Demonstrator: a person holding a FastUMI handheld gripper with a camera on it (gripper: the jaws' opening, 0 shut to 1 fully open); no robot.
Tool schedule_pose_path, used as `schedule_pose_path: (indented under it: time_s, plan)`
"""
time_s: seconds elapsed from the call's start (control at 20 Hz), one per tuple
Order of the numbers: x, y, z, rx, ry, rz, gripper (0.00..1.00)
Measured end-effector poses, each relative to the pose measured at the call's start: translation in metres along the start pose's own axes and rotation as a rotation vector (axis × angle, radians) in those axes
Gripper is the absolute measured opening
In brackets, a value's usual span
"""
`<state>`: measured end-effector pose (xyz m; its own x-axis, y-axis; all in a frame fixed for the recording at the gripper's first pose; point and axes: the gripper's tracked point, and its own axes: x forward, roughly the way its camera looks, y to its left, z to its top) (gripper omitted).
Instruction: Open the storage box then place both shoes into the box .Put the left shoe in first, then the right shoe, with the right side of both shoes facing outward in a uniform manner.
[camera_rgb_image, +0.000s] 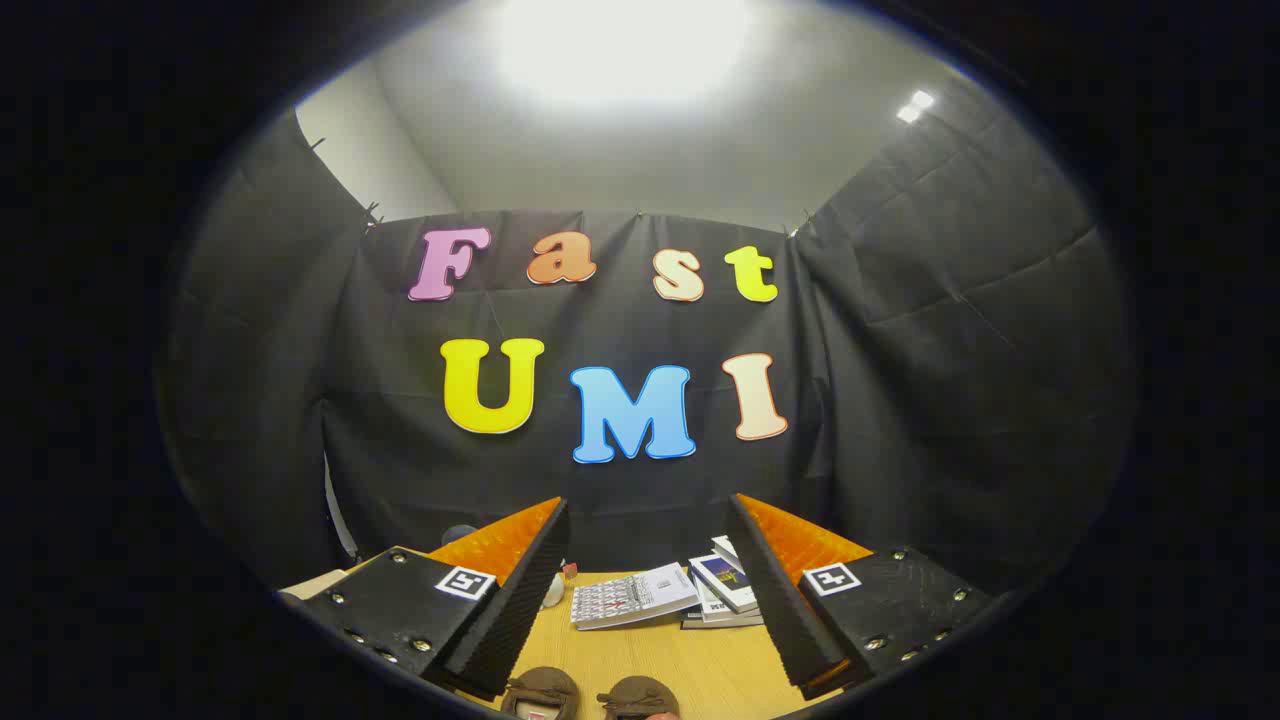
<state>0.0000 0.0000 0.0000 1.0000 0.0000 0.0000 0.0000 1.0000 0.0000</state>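
My gripper (648, 515) is open, held above a wooden table (690, 660) and pointing at the booth wall, with nothing between its fingers. Two brown shoes sit side by side on the table directly below the fingers: one shoe (541, 692) under the left finger and the other shoe (637, 697) next to it on the right. Just their tops are visible, and I cannot tell which is the left one.
Beyond the fingers, at the table's far side, lies a stack of books and booklets (665, 595). A small white object (553, 592) sits beside the left finger. Black cloth walls close the booth on three sides.
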Motion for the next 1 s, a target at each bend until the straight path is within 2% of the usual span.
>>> schedule_pose_path:
  time_s: [0.4,1.0]
  plan:
    - [0.001,0.003,-0.001,-0.036,-0.007,0.037,0.96]
    - [-0.002,0.002,-0.013,-0.022,0.008,0.060,0.96]
